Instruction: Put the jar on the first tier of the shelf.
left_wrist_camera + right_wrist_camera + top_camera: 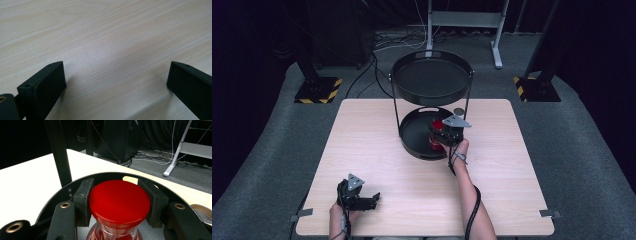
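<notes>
So the right gripper (443,136) has its jaws pinched on a red-lidded jar (119,202) — from the right gripper view both pads sit flush against the sides of the lid, and the glass below looks to have something red in it, though it's too cropped to say what. The jar is over the lower tray (412,131) of a black two-tier stand (432,80) that sits at the far edge of the wooden table (377,165), about the middle of that edge; the jar's on the right side of that tray, near its rim. Can't really tell if it's resting on the tray floor or hanging just above it. The left gripper (362,199) is way off at the near left corner — jaws spread wide with nothing but bare wood between them, hovering low over the tabletop.
</notes>
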Motion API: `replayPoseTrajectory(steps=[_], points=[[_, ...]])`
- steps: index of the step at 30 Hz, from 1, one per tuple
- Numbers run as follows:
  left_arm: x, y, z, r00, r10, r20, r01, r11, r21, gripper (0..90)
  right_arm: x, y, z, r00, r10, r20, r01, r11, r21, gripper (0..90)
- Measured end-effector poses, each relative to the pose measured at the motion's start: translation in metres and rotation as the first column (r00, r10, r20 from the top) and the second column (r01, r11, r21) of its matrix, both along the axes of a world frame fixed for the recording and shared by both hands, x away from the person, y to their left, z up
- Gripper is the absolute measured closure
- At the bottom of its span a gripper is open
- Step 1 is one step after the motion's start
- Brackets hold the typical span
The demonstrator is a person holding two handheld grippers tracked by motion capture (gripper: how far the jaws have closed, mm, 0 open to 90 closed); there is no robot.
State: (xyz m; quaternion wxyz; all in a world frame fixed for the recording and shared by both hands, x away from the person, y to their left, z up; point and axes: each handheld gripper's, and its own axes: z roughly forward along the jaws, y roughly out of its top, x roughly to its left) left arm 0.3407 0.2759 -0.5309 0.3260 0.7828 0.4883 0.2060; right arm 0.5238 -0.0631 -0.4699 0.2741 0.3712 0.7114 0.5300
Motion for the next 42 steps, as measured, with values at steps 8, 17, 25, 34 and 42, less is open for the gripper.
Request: replayPoseTrajectory(steps=[8,17,25,34,42], points=[[0.000,0.000,0.000,1.0000,0.000,0.000,0.000,1.0000,0.000,1.9,0.004,0.002,-0.004,0.9999,0.006,-0.013,-0.006,1.0000,-0.003,47.8],[0.000,0.000,0.000,1.0000,0.000,0.000,0.000,1.0000,-0.001,1.9,0.005,0.001,-0.008,0.9998,0.019,-0.010,-0.019,0.9998,-0.006,47.7],[0.000,0.000,0.000,1.0000,0.000,0.000,0.000,1.0000,0.000,1.9,0.006,0.000,-0.008,0.9996,0.026,-0.013,-0.026,0.9997,-0.006,47.6],[0.000,0.000,0.000,1.0000,-0.001,0.000,0.001,1.0000,0.001,2.0,0.007,-0.001,-0.004,0.9970,0.030,-0.072,-0.031,0.9993,-0.023,29.3],[0.000,0.000,0.000,1.0000,0.000,0.001,0.000,1.0000,0.000,2.0,-0.003,-0.009,0.006,0.9856,0.054,-0.160,-0.066,0.9957,-0.065,2.3]])
